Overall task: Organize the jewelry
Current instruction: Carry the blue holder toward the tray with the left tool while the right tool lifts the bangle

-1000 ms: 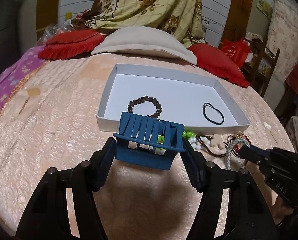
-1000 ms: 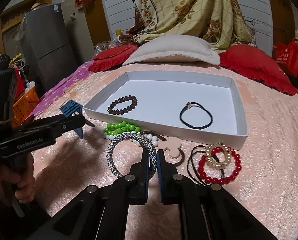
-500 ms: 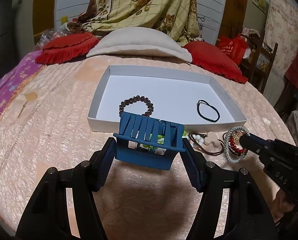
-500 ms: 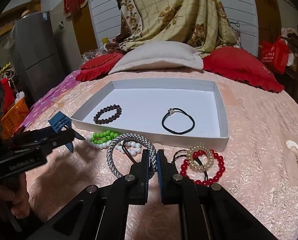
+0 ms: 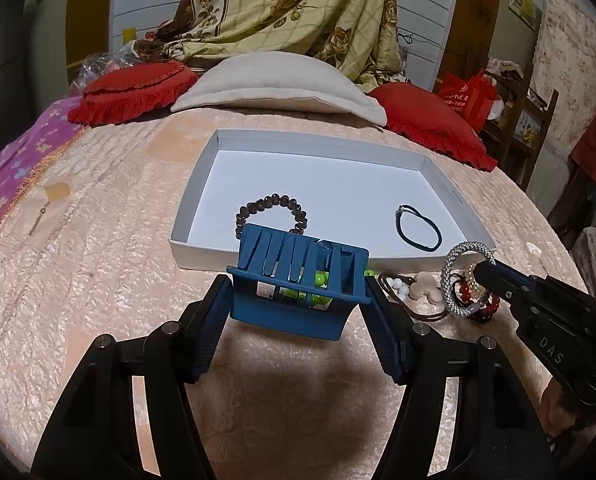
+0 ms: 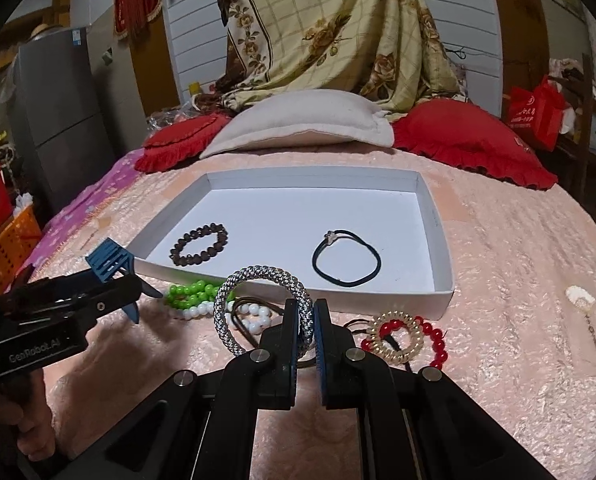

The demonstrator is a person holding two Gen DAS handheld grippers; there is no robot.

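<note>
My left gripper (image 5: 298, 300) is shut on a blue claw hair clip (image 5: 298, 280), held above the bedspread just short of the white tray (image 5: 202, 254). My right gripper (image 6: 306, 320) is shut on a silver braided bracelet (image 6: 258, 274), which stands upright near the tray's front wall (image 6: 377, 300). Inside the tray lie a brown bead bracelet (image 6: 222, 236) and a black hair tie (image 6: 314, 260). In front of the tray lie green beads (image 6: 190, 292), white beads (image 6: 254, 312), a gold spiral tie (image 6: 415, 334) and a red bead bracelet (image 6: 441, 350).
The tray sits on a pink quilted bedspread (image 5: 98, 280). A beige pillow (image 5: 278, 84) and red cushions (image 5: 130, 96) lie behind it. A small hairpin (image 6: 581, 304) rests at the right. An orange basket (image 6: 14, 236) stands beside the bed at left.
The right gripper has tilted and raised the silver bracelet a little off the pile toward the tray's front wall. The left gripper keeps the blue clip in place.
</note>
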